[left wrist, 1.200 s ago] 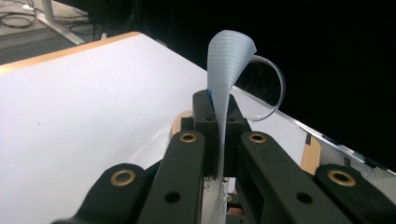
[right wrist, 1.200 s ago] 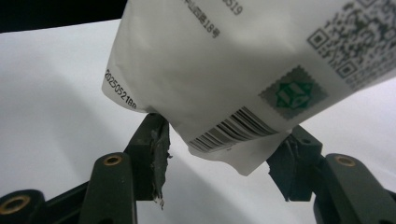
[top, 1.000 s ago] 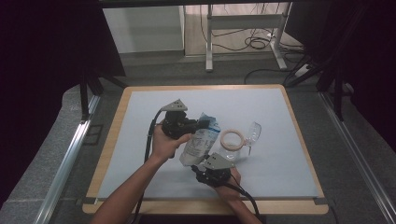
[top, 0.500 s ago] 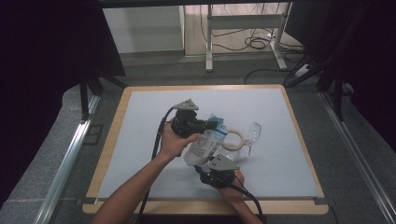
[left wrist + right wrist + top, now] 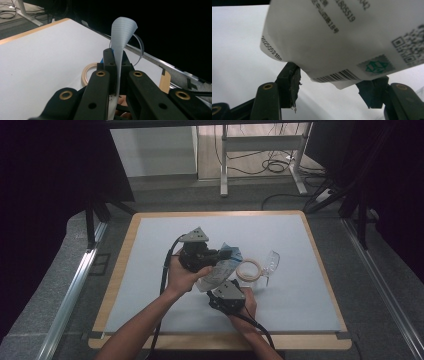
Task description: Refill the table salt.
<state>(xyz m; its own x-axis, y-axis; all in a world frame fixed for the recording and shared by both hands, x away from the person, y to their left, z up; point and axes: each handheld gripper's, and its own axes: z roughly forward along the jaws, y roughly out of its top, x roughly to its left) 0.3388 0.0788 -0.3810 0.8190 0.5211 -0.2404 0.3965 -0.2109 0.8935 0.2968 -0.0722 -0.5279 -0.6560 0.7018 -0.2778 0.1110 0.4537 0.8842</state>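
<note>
In the high view, the left hand-held gripper sits over the middle of the table, its jaws clamped on the upper edge of a white plastic pouch with printed blue markings. The pouch hangs slanted between the two tools, and the right hand-held gripper sits just below it, near the table's front edge. Just beside the pouch on the right lies a roll of tape, and next to that a clear plastic piece rests on the white surface. In the left gripper view, the left hand-held gripper is pressed fully together on the pouch, whose thin edge stands up between the jaws and curls at the top; the roll of tape lies on the table behind the jaws. In the right gripper view, the right hand-held gripper stands partly open, its jaws having just been opening; the lower corner of the pouch, with a barcode, a printed date and a green stamp, hangs between the jaws, and whether either pad touches it cannot be told.
</note>
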